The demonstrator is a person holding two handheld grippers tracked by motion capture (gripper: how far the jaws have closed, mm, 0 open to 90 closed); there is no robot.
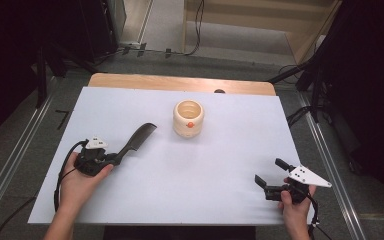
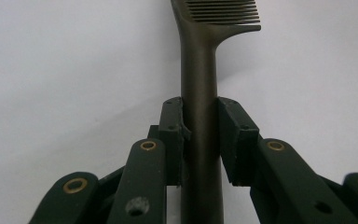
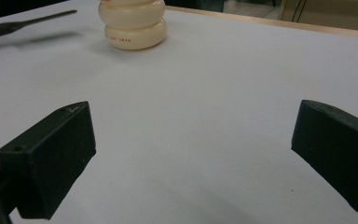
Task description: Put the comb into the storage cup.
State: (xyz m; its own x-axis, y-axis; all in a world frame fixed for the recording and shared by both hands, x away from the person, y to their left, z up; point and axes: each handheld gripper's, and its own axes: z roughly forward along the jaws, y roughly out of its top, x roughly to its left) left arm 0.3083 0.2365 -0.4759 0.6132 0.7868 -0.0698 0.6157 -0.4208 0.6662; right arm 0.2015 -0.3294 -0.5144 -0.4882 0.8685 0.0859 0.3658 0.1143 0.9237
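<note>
At the left of the white table, my left hand comes in from the near edge, forearm angled slightly inward, wrapped around my left gripper. Its jaws are clenched on the handle of a dark comb, which slants away to the far right, toothed end farthest from me. In the left gripper view the comb runs straight up between the two pads, which press its handle from both sides, with the teeth at the top of the frame.

Toward the far middle of the table stands a cream ribbed holder, upright and open at the top, an orange spot on its near side. It sits well apart from the comb's tip.

At the near right corner, my right hand rises from the table's edge holding my right gripper, its jaws spread wide and gripping nothing, pointed left and far. In the right gripper view the holder stands beyond those parted jaws at far left.
</note>
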